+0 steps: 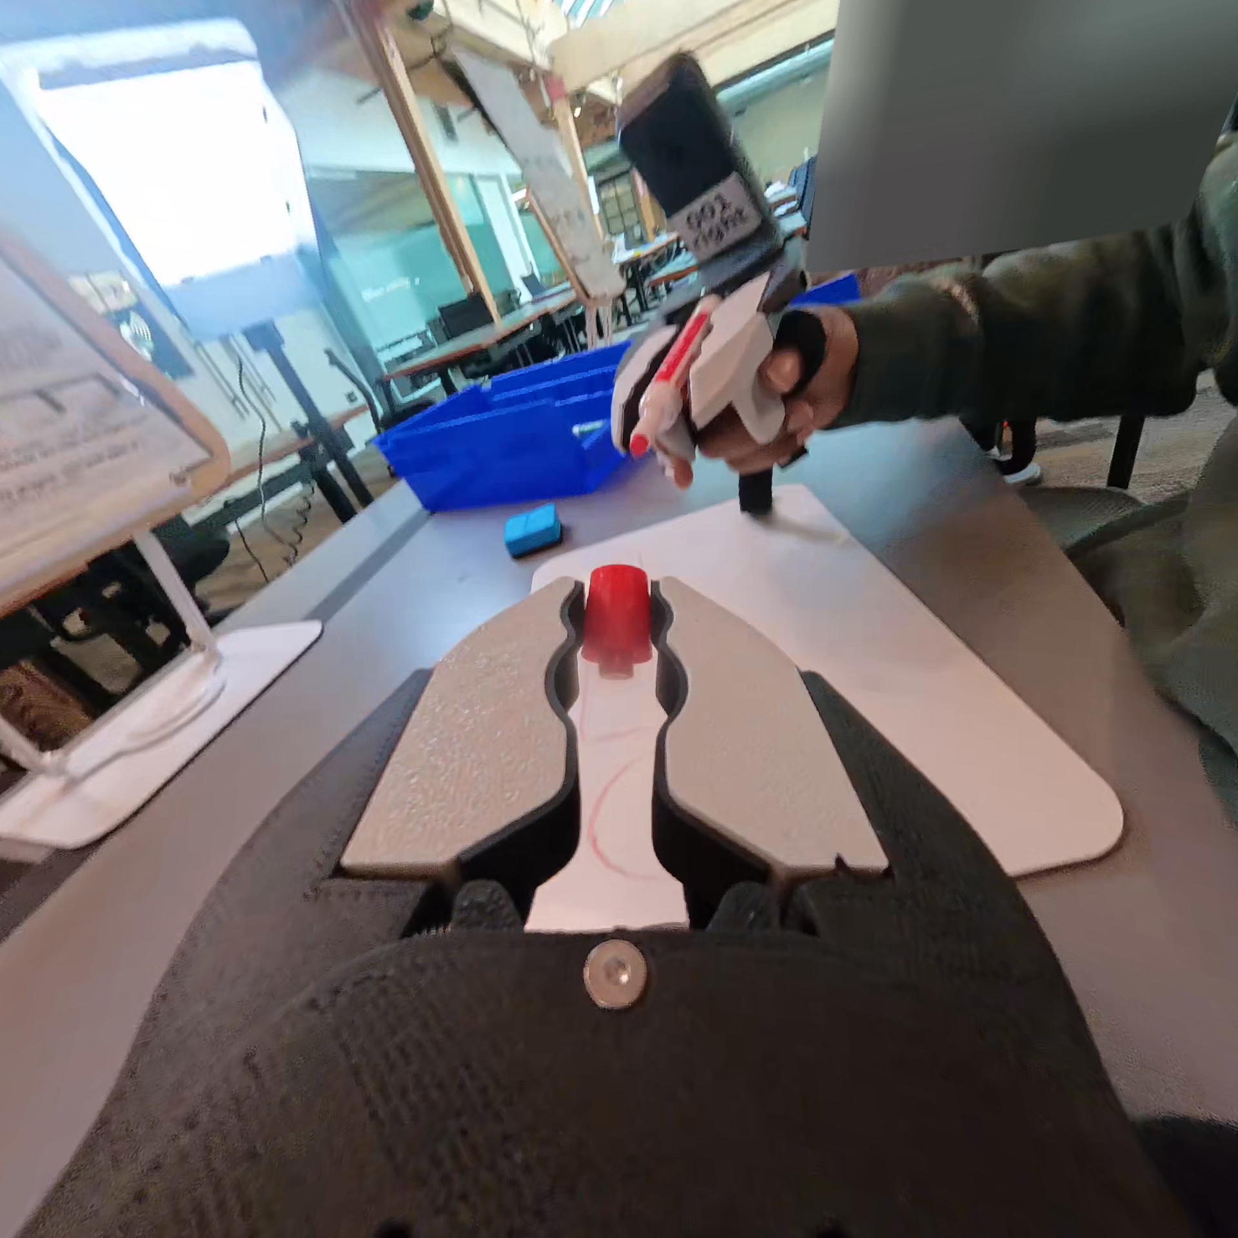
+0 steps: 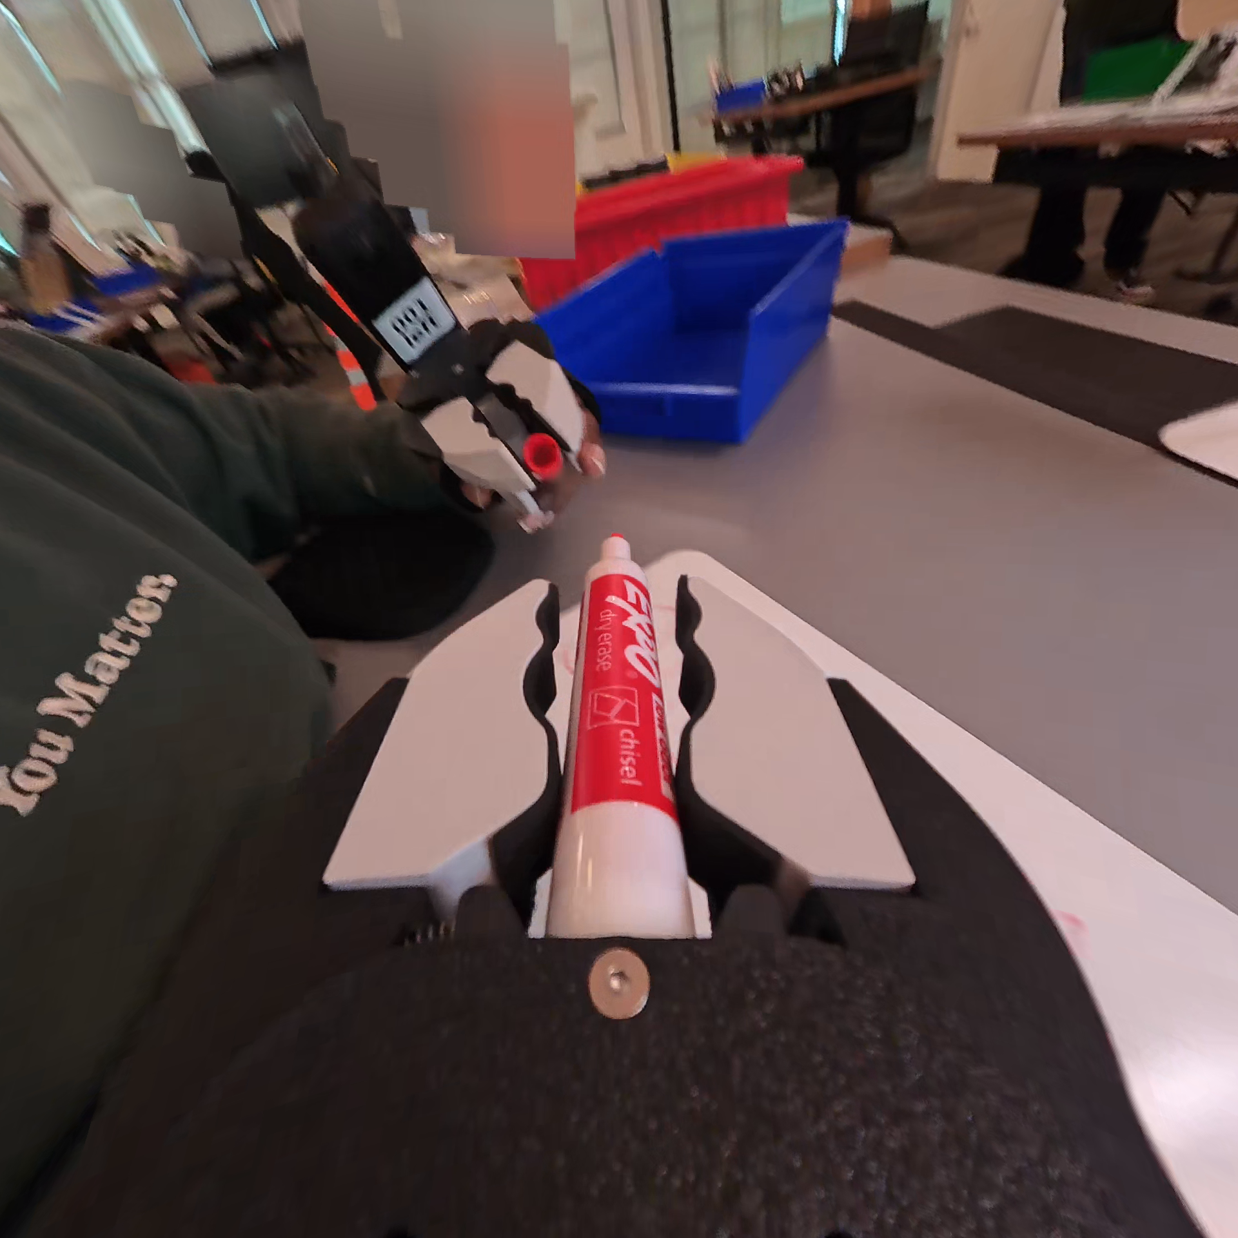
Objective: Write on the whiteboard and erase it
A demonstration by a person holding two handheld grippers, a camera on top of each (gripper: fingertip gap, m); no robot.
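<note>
My left gripper [image 1: 616, 589] is shut on a red marker cap [image 1: 616, 613], both pads pressed on its sides, low over the white whiteboard [image 1: 837, 670]. Faint red lines [image 1: 603, 804] show on the board between my fingers. My right gripper [image 2: 616, 593] is shut on an uncapped red and white dry-erase marker [image 2: 620, 723], which lies lengthwise between the fingers with its tip [image 2: 615, 539] pointing forward past them. The left wrist view shows the right gripper [image 1: 653, 435] raised above the board's far edge with the marker tip down. The right wrist view shows the left gripper [image 2: 529, 455] with the cap [image 2: 539, 455].
A blue eraser [image 1: 532, 529] lies on the grey table just beyond the board. A blue bin [image 1: 509, 442] stands behind it, also in the right wrist view [image 2: 703, 348], with a red bin [image 2: 683, 201] farther back. A clear stand with a sheet [image 1: 87, 415] is at left. Spacing between my two grippers at the tips: around 10 cm.
</note>
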